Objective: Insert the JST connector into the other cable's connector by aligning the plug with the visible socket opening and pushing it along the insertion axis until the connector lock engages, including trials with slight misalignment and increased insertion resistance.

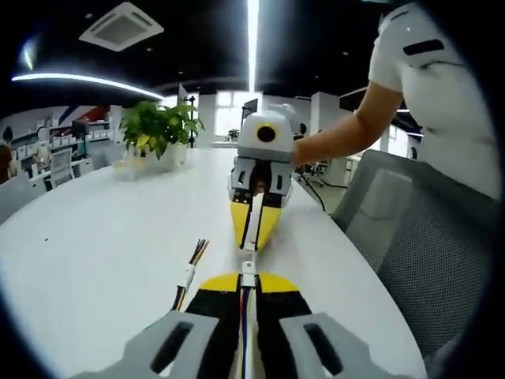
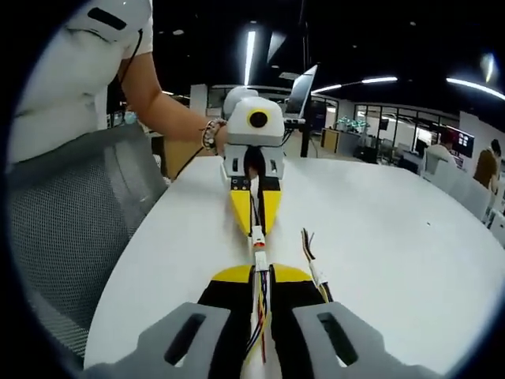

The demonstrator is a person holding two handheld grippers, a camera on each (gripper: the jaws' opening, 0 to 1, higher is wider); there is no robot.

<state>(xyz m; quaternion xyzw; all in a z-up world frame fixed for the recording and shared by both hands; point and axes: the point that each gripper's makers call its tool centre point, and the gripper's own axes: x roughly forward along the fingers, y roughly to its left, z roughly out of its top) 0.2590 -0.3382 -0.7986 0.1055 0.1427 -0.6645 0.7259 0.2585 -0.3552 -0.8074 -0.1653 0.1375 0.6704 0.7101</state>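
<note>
Over the white table (image 1: 95,245), my two grippers face each other tip to tip. In the left gripper view, my left gripper (image 1: 247,278) is shut on a multi-coloured cable with a white JST connector (image 1: 248,267) sticking out past its yellow tips. My right gripper (image 1: 254,237) comes in opposite, shut on the other cable. In the right gripper view, my right gripper (image 2: 261,272) holds its cable with a white connector (image 2: 259,258) at the tips. That connector meets the left gripper's (image 2: 256,225) connector (image 2: 257,235). The two connectors touch in line. I cannot tell if the lock is engaged.
A spare cable (image 1: 188,276) with bare wire ends lies on the table beside the jaws, also in the right gripper view (image 2: 316,270). A potted plant (image 1: 158,130) stands further back. A grey mesh chair (image 1: 426,237) stands at the table's edge, with a person beside it.
</note>
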